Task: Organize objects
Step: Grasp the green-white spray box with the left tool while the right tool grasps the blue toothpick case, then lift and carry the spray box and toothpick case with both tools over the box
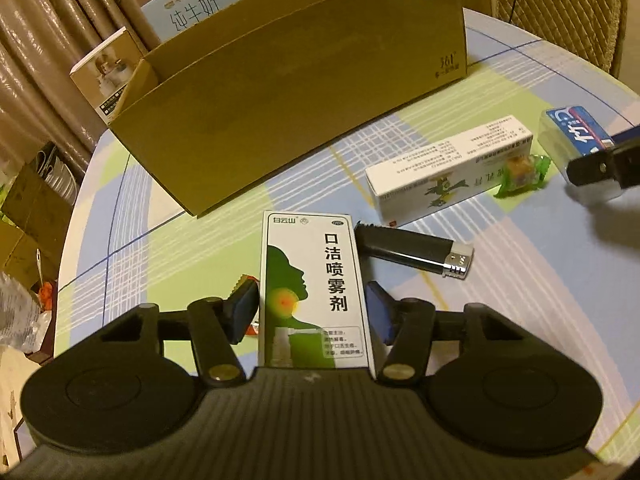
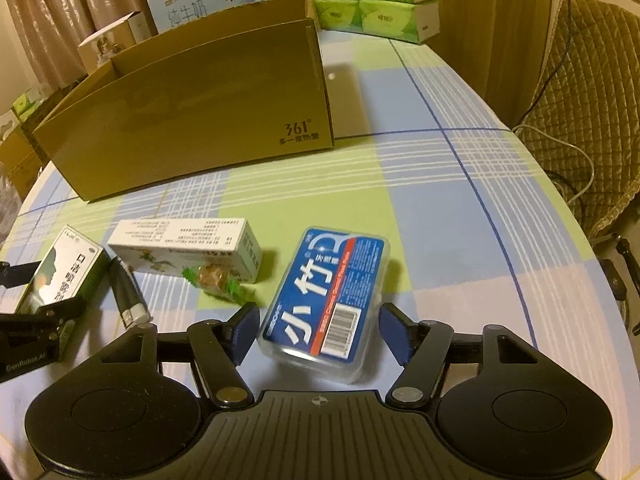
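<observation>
Our left tongs [image 1: 312, 312] straddle the white-and-green spray carton [image 1: 314, 292], our right tongs [image 2: 318, 330] the clear blue-labelled plastic case [image 2: 328, 304]; both stand apart. We should close squarely before lifting towards the brown cardboard box [image 2: 192, 108] ahead.

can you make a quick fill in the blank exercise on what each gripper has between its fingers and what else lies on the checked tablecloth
1. The left gripper straddles the white-and-green ____ spray box.
2. The right gripper straddles the clear plastic case with the ____ label.
3. Beside the spray box lies a black ____ with a silver top.
4. The brown cardboard box is printed with the number ____.

Missing words: throat; blue; lighter; 361
</observation>
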Available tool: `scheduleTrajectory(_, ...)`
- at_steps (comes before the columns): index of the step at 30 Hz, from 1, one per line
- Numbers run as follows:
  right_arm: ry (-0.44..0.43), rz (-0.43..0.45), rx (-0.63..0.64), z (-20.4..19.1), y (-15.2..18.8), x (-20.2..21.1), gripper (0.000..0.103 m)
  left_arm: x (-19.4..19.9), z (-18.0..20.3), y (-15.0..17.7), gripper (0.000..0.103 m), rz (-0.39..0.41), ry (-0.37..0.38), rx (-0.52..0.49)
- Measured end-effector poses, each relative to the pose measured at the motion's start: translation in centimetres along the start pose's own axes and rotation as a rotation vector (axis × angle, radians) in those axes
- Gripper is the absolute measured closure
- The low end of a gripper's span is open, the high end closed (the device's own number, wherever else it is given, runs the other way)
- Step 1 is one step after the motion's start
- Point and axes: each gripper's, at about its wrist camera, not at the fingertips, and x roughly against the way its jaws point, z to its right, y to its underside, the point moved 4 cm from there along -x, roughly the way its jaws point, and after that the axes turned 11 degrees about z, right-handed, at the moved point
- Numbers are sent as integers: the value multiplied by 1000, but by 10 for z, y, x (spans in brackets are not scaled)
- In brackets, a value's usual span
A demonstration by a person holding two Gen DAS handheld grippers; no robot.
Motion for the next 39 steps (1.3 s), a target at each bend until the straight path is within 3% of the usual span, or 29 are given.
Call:
scheduleTrajectory(4,17,-2,24,-2,0,-4,39,2,-1,1,52,-1,8,23)
scheduleTrajectory(9,18,7,43,-3,4,4,48,15,-4,2,53,-14,40,125)
scheduleTrajectory(16,-23,-24,53,-17,23,23,48,35,10,15,52,-38,112,252)
scheduleTrajectory(26,-32,-21,103,-24,30,23,42,30,13,23,52,-33,106,284)
scheduleTrajectory(39,-39,0,145,-35,25,37,48,41,10,26,53,-38,108,365)
